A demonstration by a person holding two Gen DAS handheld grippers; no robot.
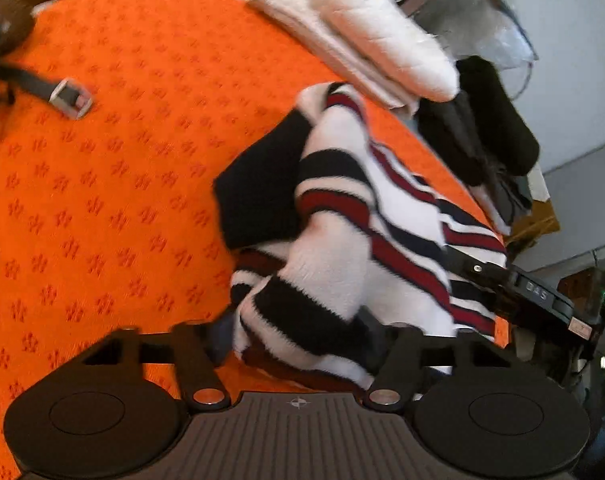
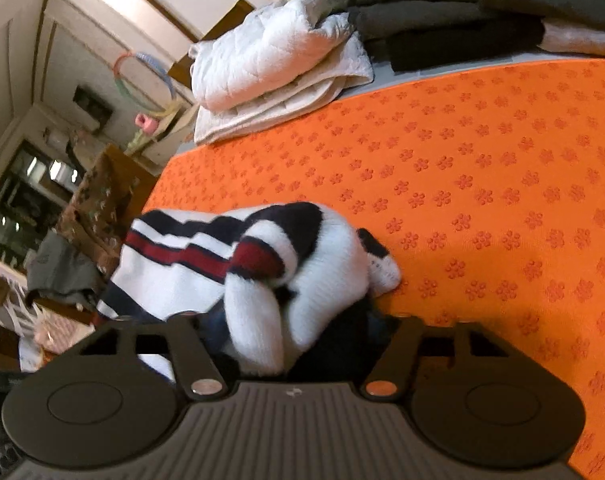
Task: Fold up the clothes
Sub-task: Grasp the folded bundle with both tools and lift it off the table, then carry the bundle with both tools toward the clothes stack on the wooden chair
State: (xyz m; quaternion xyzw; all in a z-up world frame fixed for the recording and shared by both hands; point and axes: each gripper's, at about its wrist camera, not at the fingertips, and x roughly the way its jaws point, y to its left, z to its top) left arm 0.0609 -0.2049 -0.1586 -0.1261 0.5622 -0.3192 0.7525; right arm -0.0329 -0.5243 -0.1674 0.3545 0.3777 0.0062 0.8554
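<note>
A fluffy white sweater [image 1: 342, 272] with navy and red stripes lies bunched on the orange flower-patterned cover [image 1: 102, 200]. My left gripper [image 1: 298, 340] is shut on the near end of it; fabric fills the gap and hides the fingertips. In the right wrist view the same sweater [image 2: 310, 272] sits at the edge of the orange cover [image 2: 482, 180]. My right gripper [image 2: 298, 340] is shut on a thick white fold with dark cloth under it. The black body of the right gripper [image 1: 542, 296] shows at the sweater's far side in the left wrist view.
Folded white quilted bedding [image 1: 374, 32] [image 2: 270, 56] lies at the cover's far edge, beside a pile of dark clothes [image 1: 490, 120] [image 2: 462, 12]. A dark strap with a metal buckle [image 1: 70, 98] rests on the cover at the left. Room furniture stands beyond the edge.
</note>
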